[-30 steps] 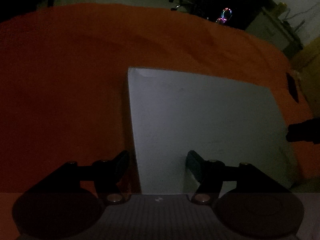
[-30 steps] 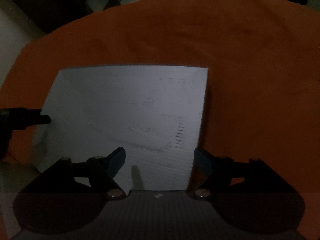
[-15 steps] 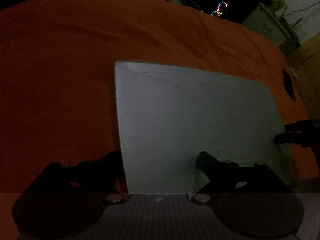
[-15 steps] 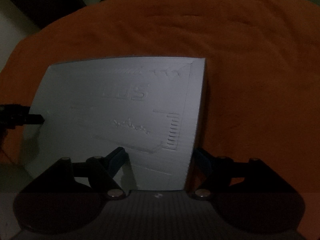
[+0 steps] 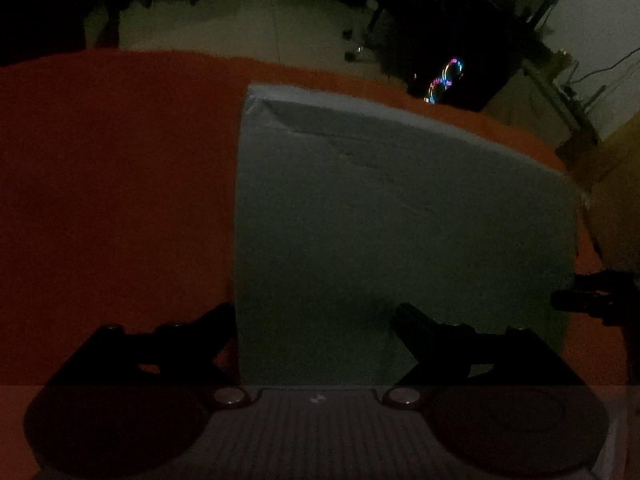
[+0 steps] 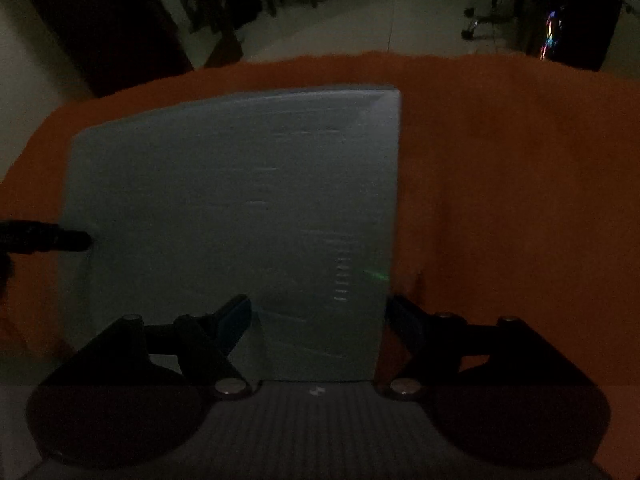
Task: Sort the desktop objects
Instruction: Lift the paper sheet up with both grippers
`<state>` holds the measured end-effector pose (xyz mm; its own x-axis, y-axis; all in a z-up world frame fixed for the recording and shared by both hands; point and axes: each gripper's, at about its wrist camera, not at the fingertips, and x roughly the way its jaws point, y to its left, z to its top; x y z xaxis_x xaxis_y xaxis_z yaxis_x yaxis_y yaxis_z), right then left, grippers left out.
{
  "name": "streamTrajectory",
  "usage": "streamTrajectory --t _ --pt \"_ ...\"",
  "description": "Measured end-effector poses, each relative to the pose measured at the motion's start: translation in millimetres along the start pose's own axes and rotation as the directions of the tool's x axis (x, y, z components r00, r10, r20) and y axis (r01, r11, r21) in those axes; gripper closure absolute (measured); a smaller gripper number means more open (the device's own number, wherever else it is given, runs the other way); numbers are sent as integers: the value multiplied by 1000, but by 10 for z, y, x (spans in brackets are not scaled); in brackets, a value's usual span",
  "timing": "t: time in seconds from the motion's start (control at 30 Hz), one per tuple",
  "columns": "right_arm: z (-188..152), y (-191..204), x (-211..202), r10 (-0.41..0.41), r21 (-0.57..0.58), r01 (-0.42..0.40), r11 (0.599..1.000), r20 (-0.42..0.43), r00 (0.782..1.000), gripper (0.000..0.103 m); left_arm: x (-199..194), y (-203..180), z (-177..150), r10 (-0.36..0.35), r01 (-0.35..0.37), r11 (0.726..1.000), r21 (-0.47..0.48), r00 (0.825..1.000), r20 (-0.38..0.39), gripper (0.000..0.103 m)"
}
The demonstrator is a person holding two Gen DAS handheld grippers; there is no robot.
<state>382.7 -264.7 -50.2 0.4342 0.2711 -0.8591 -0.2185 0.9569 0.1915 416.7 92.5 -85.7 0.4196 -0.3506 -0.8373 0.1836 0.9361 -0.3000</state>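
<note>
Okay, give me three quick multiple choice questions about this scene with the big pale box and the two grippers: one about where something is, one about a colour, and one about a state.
1. Where do the left gripper fingers stand relative to the pale box?
A. Both left of it
B. One on each side of its left edge
C. Both above it

2. What colour is the table cover?
A. Orange
B. Green
C. White

3. How do the right gripper jaws stand?
A. Spread wide
B. Pressed together
C. Out of view

Answers:
1. B, since one finger shows over the cover and the other over the box face.
2. A, orange shows all around the box in both views.
3. A, its fingers stand far apart, straddling the box's right edge.
</note>
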Motion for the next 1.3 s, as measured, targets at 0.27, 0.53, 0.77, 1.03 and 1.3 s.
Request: streamTrajectory --t 0.27,0.53,0.77,1.03,1.3 --pt "-40 -5 263 -23 23 24 999 -46 999 41 146 118 -78 36 -36 999 12 999 -9 29" --pt "-21 -25 647 -37 6 38 999 -119 992 40 476 228 -135 74 -73 997 30 995 -72 28" --pt "-58 -120 709 35 64 -26 998 -151 988 27 459 385 -205 14 -12 1000 18 997 -75 21" --pt "-68 -59 626 71 182 -42 982 -151 986 28 461 365 -218 -8 6 1000 -29 997 -79 21" --pt "-3 125 254 93 242 -64 968 -111 989 32 86 279 24 9 -13 997 -82 999 -42 22"
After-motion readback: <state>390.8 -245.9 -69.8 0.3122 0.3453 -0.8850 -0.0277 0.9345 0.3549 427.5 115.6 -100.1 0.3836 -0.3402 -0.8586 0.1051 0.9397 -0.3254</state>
